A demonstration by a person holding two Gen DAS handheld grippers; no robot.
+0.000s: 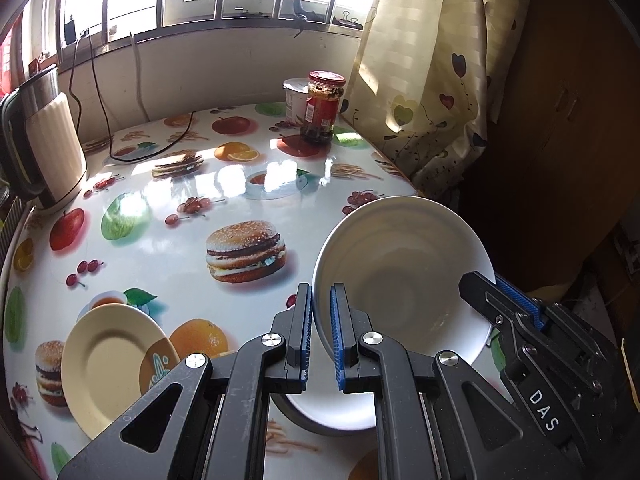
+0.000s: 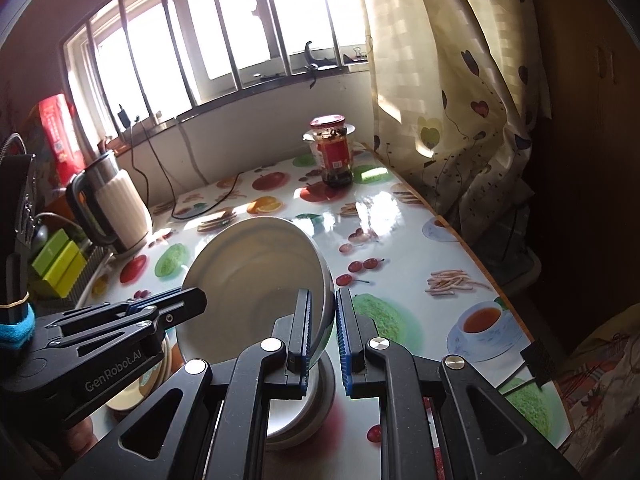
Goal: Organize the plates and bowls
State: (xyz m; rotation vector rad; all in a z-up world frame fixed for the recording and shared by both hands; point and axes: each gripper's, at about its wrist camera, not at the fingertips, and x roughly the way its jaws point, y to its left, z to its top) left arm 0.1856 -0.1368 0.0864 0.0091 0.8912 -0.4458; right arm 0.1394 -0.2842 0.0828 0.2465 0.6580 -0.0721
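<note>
A white bowl [image 1: 400,272] is held tilted above the table, its opening toward the cameras. My left gripper [image 1: 321,320] is shut on its near-left rim. My right gripper [image 2: 323,328] is shut on its right rim; that gripper shows at the right of the left wrist view [image 1: 504,304]. The bowl also shows in the right wrist view [image 2: 256,280]. Below it a second bowl [image 1: 332,412] with a grey outside stands on the table, also seen in the right wrist view [image 2: 304,412]. A cream plate [image 1: 108,364] lies at the left.
The table [image 1: 168,240] has a glossy food-print cover. A red-lidded jar [image 1: 322,108] and a white tub [image 1: 296,98] stand at the far edge. A kettle [image 1: 44,136] with a cord stands far left. A curtain [image 1: 424,60] hangs at the right edge.
</note>
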